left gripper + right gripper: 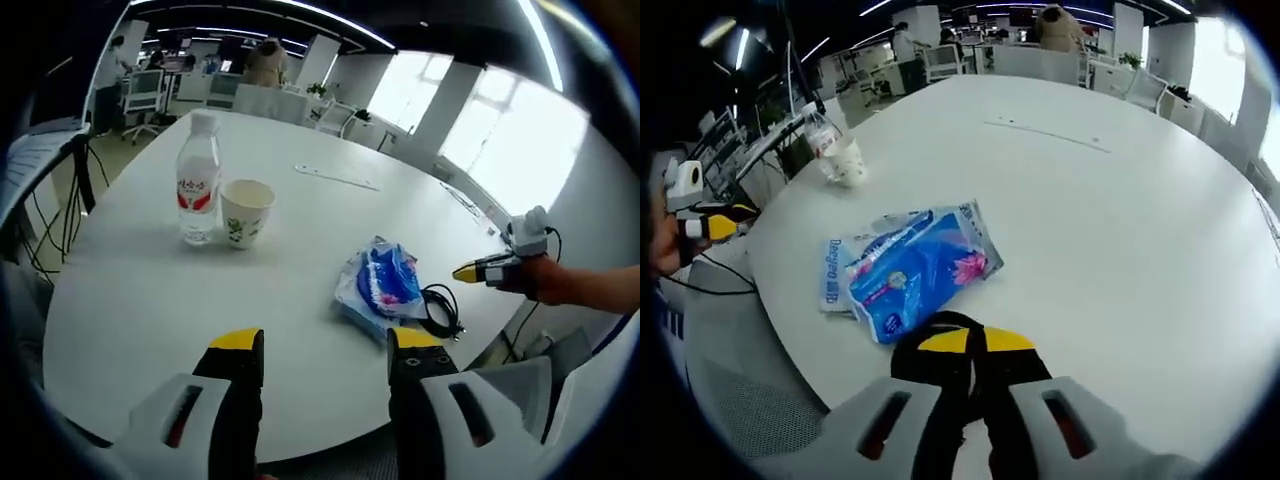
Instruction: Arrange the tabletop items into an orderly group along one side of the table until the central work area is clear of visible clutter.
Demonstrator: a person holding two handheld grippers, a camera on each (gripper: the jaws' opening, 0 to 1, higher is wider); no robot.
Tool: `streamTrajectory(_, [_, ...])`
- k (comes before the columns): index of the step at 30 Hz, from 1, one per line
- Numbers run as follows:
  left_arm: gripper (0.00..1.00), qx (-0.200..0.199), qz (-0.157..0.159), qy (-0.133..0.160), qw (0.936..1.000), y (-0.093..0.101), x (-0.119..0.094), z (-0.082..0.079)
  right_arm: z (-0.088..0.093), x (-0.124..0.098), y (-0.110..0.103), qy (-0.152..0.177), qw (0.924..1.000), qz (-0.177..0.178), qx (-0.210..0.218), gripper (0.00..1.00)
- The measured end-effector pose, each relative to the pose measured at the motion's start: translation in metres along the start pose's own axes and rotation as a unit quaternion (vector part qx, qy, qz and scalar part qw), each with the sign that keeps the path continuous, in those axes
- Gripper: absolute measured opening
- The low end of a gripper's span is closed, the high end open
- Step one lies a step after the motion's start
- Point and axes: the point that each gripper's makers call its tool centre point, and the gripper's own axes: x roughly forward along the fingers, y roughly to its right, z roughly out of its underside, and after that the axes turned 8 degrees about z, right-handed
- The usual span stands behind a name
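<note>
The left gripper (325, 350) hovers with jaws apart over the table (140, 280), while the right gripper (975, 341) has its jaws together on a black cable (440, 310) beside the blue packet (910, 265). The bottle (198, 185) and paper cup (245, 212) stand touching near the far edge. Dragging the cable could snag the packet and pull it off the near edge, and a careless reach could tip the cup.

Office chairs (145, 95) and desks (940, 60) beyond the table

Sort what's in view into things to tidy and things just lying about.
To tidy: water bottle, paper cup, blue packet, black cable.
Lying about: office chairs, thin strip on the table.
</note>
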Motion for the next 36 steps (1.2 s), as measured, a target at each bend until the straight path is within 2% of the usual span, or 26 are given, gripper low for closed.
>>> streamTrajectory(8, [0.49, -0.001, -0.002, 0.007, 1.0, -0.004, -0.003, -0.003, -0.02, 0.005, 0.001, -0.006, 0.9987, -0.009, -0.05, 0.04])
streamTrajectory(17, [0.49, -0.007, -0.004, 0.012, 0.9999, -0.008, -0.004, -0.003, -0.027, 0.013, -0.002, -0.016, 0.995, -0.022, -0.096, 0.1])
streamTrajectory(36, [0.49, -0.002, -0.007, 0.016, 0.9998, -0.012, -0.008, -0.007, -0.038, 0.029, -0.01, -0.034, 0.989, -0.05, -0.135, 0.15])
